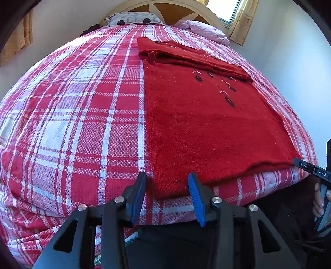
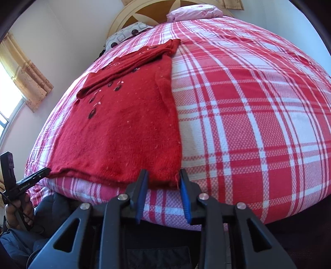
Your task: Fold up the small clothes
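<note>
A red knitted sweater (image 1: 202,115) with dark embroidered motifs lies flat on the plaid bed, its sleeves folded across the far part. It also shows in the right wrist view (image 2: 124,128). My left gripper (image 1: 167,180) is open, its blue-padded jaws standing on either side of the sweater's near left hem corner. My right gripper (image 2: 163,175) is open, its jaws on either side of the near right hem corner. Each gripper also appears in the other's view: the right one (image 1: 310,169) and the left one (image 2: 35,175), both at the hem ends.
The bed (image 1: 72,124) has a red and white plaid cover and takes up most of both views. Pillows (image 1: 132,19) and a pink bundle (image 1: 204,31) lie at the headboard. A curtained window (image 2: 12,82) is in the wall beside the bed.
</note>
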Tool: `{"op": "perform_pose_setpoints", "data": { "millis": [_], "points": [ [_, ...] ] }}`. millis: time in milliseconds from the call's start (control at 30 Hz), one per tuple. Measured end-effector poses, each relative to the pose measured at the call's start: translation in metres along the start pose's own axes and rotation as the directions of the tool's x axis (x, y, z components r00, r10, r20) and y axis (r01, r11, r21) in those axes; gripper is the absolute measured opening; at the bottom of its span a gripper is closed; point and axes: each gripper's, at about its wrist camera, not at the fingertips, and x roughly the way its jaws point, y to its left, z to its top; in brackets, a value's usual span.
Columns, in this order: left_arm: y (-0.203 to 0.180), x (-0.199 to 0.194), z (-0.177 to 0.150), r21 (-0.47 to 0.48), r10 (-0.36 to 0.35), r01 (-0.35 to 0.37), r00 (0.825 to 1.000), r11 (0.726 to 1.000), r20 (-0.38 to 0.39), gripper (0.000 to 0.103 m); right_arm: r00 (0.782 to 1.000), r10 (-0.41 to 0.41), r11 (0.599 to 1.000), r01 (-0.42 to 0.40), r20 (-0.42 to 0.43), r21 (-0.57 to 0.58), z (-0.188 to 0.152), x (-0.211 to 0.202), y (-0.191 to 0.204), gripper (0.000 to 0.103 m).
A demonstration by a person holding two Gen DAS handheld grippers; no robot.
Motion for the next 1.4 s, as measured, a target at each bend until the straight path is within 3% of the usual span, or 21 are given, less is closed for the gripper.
{"op": "perform_pose_setpoints", "data": {
  "millis": [100, 233, 367, 633, 733, 1133, 1400],
  "points": [
    [0.001, 0.001, -0.001, -0.008, -0.007, 0.007, 1.000, 1.000, -0.004, 0.043, 1.000, 0.026, 1.000, -0.026, 0.008, 0.017, -0.001, 0.004, -0.004, 0.028],
    [0.001, 0.001, -0.001, -0.010, -0.021, 0.021, 1.000, 1.000, -0.003, 0.036, 0.998, 0.068, 0.996, -0.069, 0.015, 0.064, 0.001, 0.002, -0.012, 0.026],
    [0.006, 0.000, 0.000, -0.030, -0.051, 0.051, 0.999, 0.998, -0.004, 0.022, 0.994, 0.103, 0.990, -0.105, 0.024, 0.097, 0.001, 0.000, -0.016, 0.028],
    [0.011, 0.002, 0.003, -0.054, -0.085, 0.085, 0.996, 0.995, -0.003, 0.020, 0.992, 0.118, 0.985, -0.122, 0.041, 0.120, 0.004, -0.005, -0.022, 0.028],
    [0.016, 0.000, 0.004, -0.067, -0.121, 0.122, 0.993, 0.990, 0.016, 0.006, 0.995, 0.092, 0.990, -0.096, 0.042, 0.105, 0.003, -0.003, -0.020, 0.014],
    [0.036, -0.023, 0.022, -0.099, -0.198, 0.209, 0.973, 0.973, 0.118, 0.005, 0.966, 0.193, 0.974, -0.210, 0.169, 0.087, 0.014, -0.039, -0.016, 0.011],
    [0.046, -0.030, 0.044, -0.151, -0.282, 0.307, 0.945, 0.940, 0.167, 0.005, 0.951, 0.225, 0.967, -0.244, 0.214, 0.068, 0.032, -0.051, -0.010, 0.011]
  ]
}}
